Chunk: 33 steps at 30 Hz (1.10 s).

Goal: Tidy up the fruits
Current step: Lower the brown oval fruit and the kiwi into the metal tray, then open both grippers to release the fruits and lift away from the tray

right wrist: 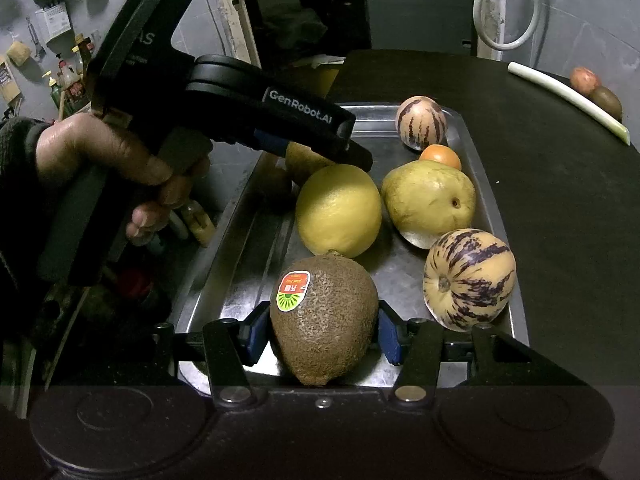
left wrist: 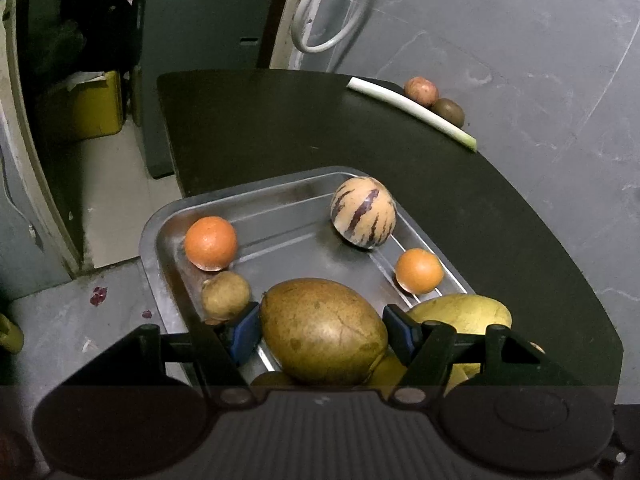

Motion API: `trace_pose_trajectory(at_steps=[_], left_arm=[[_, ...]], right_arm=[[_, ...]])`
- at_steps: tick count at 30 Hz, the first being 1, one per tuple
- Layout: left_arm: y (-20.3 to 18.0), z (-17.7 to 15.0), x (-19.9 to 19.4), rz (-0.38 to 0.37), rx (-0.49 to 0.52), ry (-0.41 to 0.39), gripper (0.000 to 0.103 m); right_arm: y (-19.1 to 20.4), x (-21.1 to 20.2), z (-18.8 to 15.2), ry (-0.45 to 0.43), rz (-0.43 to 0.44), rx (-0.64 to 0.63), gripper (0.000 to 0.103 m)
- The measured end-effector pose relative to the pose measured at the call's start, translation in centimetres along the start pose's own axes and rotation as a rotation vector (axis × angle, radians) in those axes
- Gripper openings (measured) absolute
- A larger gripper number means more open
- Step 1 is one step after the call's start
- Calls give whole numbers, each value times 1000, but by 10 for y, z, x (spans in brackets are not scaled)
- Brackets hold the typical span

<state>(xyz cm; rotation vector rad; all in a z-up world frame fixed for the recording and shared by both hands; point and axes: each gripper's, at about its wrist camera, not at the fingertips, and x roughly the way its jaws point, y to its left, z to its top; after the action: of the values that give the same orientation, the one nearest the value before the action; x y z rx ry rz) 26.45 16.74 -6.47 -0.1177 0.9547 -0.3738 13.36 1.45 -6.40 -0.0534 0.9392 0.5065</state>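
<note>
A steel tray (left wrist: pixel 280 196) on a dark table holds several fruits. My left gripper (left wrist: pixel 322 330) is shut on a large brown-green oval fruit (left wrist: pixel 322 330) over the tray's near end. Around it lie two oranges (left wrist: pixel 211 243), a small brown fruit (left wrist: pixel 226 295), a striped melon (left wrist: pixel 363 212) and a yellow pear (left wrist: pixel 464 312). My right gripper (right wrist: pixel 324 326) is shut on a kiwi (right wrist: pixel 324 320) with a sticker, over the tray's near edge (right wrist: pixel 200 312). A lemon (right wrist: pixel 339 210), a pear (right wrist: pixel 428 200) and two striped melons (right wrist: pixel 469 278) lie beyond it. The left gripper's body (right wrist: pixel 240 96) reaches over the tray.
A white leek stalk (left wrist: pixel 412 112), a reddish fruit (left wrist: pixel 421 90) and a second kiwi (left wrist: pixel 449 112) lie at the table's far right edge, against the grey wall. A yellow bin (left wrist: pixel 96 104) stands on the floor at left. A white hose (left wrist: pixel 320 8) hangs on the wall.
</note>
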Motion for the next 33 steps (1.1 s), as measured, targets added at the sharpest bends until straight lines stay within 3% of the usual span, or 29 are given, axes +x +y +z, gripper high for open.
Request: trace_pose_trajectory(at_steps=[23, 33], left_arm=[[0, -2, 1, 9, -18, 14, 71], [-6, 0, -3, 21, -13, 12, 77]], right_arm=[[-2, -1, -1, -4, 2, 14, 58], [-3, -1, -1, -8, -3, 23, 60]])
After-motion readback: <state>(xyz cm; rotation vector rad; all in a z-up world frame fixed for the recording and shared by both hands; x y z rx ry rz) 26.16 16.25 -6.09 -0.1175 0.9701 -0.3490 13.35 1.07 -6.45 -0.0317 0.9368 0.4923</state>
